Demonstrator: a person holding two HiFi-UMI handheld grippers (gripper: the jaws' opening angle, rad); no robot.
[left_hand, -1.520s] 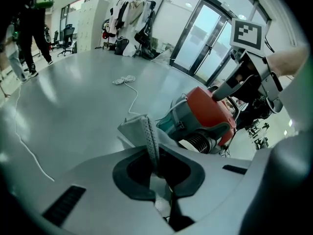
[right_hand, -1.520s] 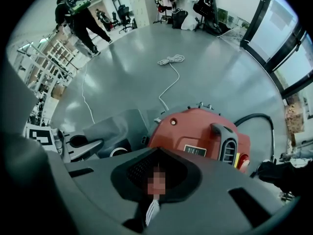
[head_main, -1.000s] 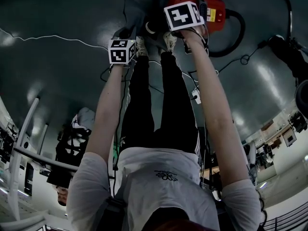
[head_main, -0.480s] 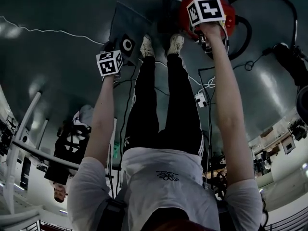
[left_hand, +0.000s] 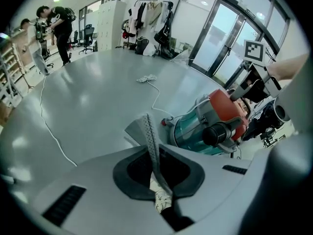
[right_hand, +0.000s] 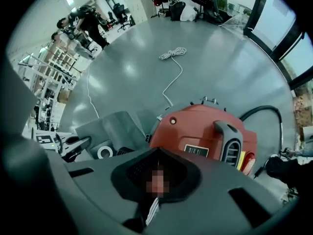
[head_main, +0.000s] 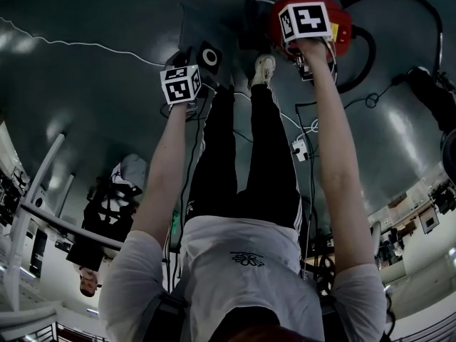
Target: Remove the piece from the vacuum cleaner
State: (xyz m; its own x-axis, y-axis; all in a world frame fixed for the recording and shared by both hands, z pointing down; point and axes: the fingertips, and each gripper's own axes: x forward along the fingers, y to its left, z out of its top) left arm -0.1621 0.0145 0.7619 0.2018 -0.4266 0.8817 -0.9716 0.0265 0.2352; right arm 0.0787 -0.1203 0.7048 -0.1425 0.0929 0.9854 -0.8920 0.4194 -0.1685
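Head view first: you're standing over the grey floor (head_main: pixel 85 105) with both arms stretched out. Your left tongs (head_main: pixel 194 68) are right at the edge of a flat grey bag (head_main: pixel 191 34) with a white ring on it. That bag is outside the red vacuum cleaner (head_main: pixel 343 21), off to its left and just beside your shoe (head_main: pixel 263 68). Your right tongs (head_main: pixel 306 20) hang over the top of the vacuum cleaner, and the black hose (head_main: pixel 362 54) loops around its other side. In the left gripper view, the tongs are pinched nearly flat on the bag's thin grey edge, with the vacuum cleaner off to the right, apart from it. In the right gripper view, those tongs are squeezed fully together with nothing in them that I can see. They point at the vacuum cleaner's red lid and grey handle (right_hand: pixel 227 141), but I can't tell if they touch it. The bag and your left tongs show at the lower left there, near the vacuum cleaner.
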